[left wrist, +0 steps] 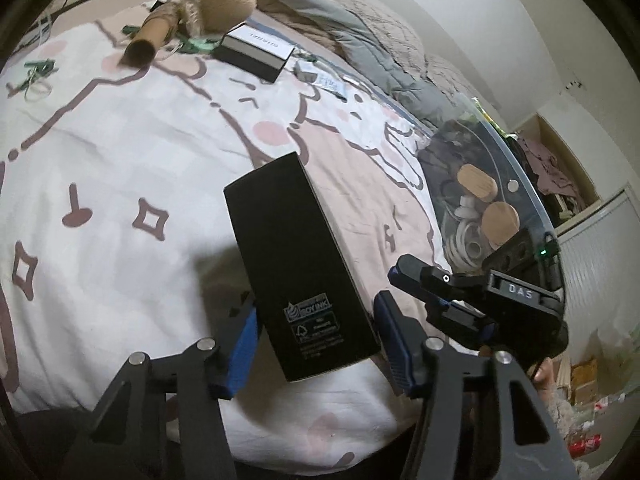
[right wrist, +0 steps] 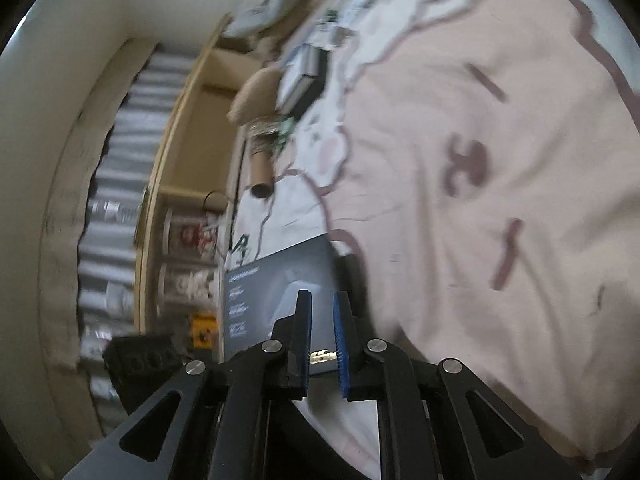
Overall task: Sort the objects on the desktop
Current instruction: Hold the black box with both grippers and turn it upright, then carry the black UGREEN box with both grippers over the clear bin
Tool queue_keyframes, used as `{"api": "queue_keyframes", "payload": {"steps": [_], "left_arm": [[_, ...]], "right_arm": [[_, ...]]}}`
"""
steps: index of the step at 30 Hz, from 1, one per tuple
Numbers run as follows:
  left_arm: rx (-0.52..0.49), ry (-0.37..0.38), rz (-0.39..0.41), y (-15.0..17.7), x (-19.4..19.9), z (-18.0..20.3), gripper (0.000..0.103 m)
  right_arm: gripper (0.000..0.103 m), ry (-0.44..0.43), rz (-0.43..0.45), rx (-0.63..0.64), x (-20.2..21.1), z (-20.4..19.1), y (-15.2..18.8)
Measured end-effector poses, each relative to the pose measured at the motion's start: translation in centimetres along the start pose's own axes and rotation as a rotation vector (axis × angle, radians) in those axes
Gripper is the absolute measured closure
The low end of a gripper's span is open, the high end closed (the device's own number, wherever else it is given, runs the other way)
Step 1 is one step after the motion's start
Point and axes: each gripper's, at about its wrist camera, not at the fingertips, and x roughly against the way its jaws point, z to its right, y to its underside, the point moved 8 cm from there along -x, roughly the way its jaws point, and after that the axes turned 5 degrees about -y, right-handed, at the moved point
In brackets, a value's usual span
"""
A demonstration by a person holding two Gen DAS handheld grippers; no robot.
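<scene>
The black box (left wrist: 298, 276) sits between the blue pads (left wrist: 244, 336) of the left gripper (left wrist: 316, 344), raised and tilted above the patterned bedsheet (left wrist: 120, 168); the left pad touches its edge, while the right pad appears to stand slightly off, so a firm pinch cannot be confirmed. The right gripper (right wrist: 322, 344) is nearly pressed together on the box's thin edge. The box looks like light, stiff, smooth cardboard, likely slippery; gripping across its narrow sides near the middle seems safest
</scene>
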Motion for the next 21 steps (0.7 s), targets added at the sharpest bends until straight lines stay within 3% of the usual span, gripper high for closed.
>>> {"api": "queue_keyframes", "payload": {"steps": [3, 9, 10, 14, 21], "left_arm": [[0.067, 0.042, -0.021, 0.1, -0.1, -0.8, 0.048], [0.138, 0.091, -0.042, 0.3, -0.3, -1.7, 0.048], [0.134, 0.09, -0.039, 0.2, -0.2, -1.6, 0.048], [0.081, 0.078, -0.026, 0.2, -0.2, -0.7, 0.05], [-0.017, 0.074, 0.016, -1.4, 0.6, 1.4, 0.052]], "right_arm": [[0.039, -0.021, -0.004, -0.038, -0.2, 0.4, -0.1], [0.04, -0.003, -0.05, 0.032, -1.8, -0.3, 0.8], [0.044, 0.005, -0.061, 0.028, -2.3, 0.0, 0.8], [0.057, -0.019, -0.101, 0.038, -3.9, 0.0, 1.1], [0.057, -0.071, -0.069, 0.051, -2.6, -1.2, 0.8]]}}
